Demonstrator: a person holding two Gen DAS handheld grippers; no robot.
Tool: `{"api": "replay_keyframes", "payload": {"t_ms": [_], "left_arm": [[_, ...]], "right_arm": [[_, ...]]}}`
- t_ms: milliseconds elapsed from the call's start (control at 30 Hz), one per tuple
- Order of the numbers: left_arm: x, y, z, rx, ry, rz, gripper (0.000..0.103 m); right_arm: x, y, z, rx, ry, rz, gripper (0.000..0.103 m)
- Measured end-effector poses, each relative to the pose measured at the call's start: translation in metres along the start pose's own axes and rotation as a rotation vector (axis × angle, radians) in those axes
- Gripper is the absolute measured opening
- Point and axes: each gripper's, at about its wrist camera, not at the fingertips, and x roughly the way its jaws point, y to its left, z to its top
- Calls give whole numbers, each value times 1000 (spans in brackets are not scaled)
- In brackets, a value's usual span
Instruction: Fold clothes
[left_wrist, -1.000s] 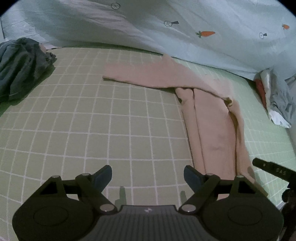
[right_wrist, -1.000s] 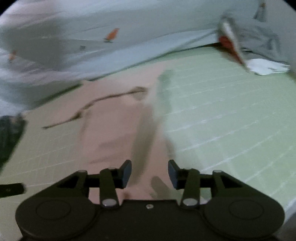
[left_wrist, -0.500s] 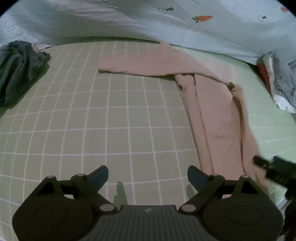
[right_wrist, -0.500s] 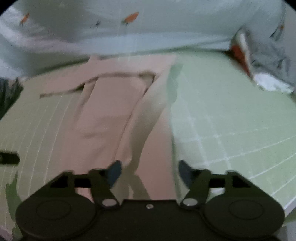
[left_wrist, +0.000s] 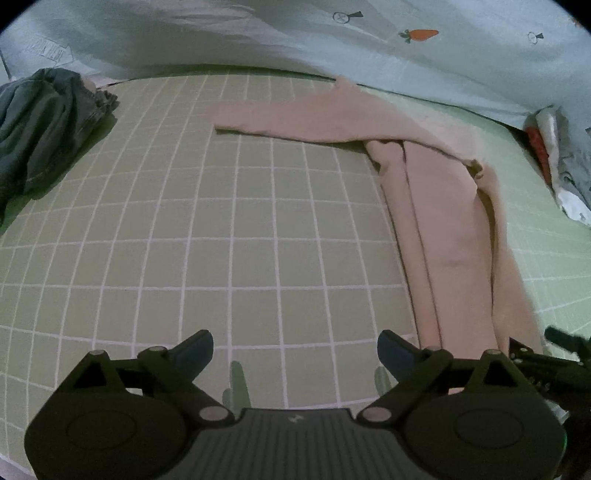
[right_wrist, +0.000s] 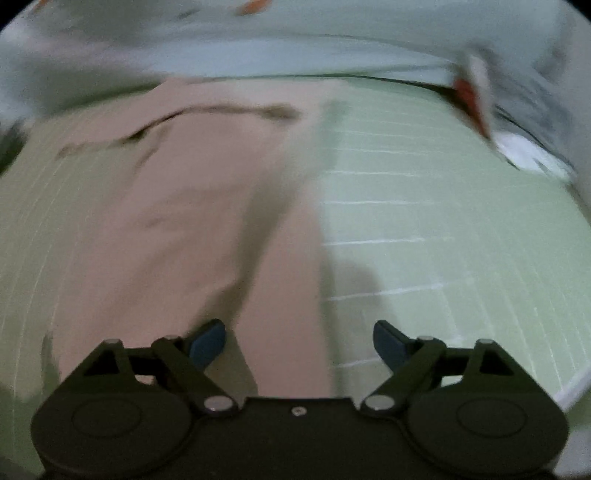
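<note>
Nearest the left wrist camera: left gripper (left_wrist: 295, 350), jaws spread wide and released, nothing between the blue pads, only bare green checked sheet (left_wrist: 184, 229) below. To the right of it, just beside its right finger, the near hem of the pink garment (left_wrist: 447, 229).

Nearest the right wrist camera: right gripper (right_wrist: 299, 341), jaws opening, pads pressing on nothing, hovering right over the near end of the pink garment, with pink cloth lying beneath the gap and the left pad. Blurred view, so fine creases hard to read.

Farther along the pink garment: body drawn into a long narrow strip running away from the grippers, with lengthwise folds along both edges; right edge doubled over the body, with a dark gap under the flap. At the far end, one sleeve (left_wrist: 295, 118) stretched flat to the left of the body, not yet brought in.

Judged progress: partway. Side fold on the right apparently laid down and let go; left sleeve left to fold in, then the strip to double end over end.

Left of the pink garment, well apart: a crumpled dark garment (left_wrist: 40, 129), untouched. Right of it: a grey and white heap (left_wrist: 565, 173), also unfolded. Beyond the pink garment: a pale blue quilt (left_wrist: 369, 48) with carrot prints.
</note>
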Motion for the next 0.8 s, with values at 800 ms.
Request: {"api": "replay_keyframes", "payload": {"t_ms": [800], "left_arm": [[63, 43, 141, -116, -66, 142, 96]], "right_arm": [[54, -32, 160, 41, -244, 16, 102]]}}
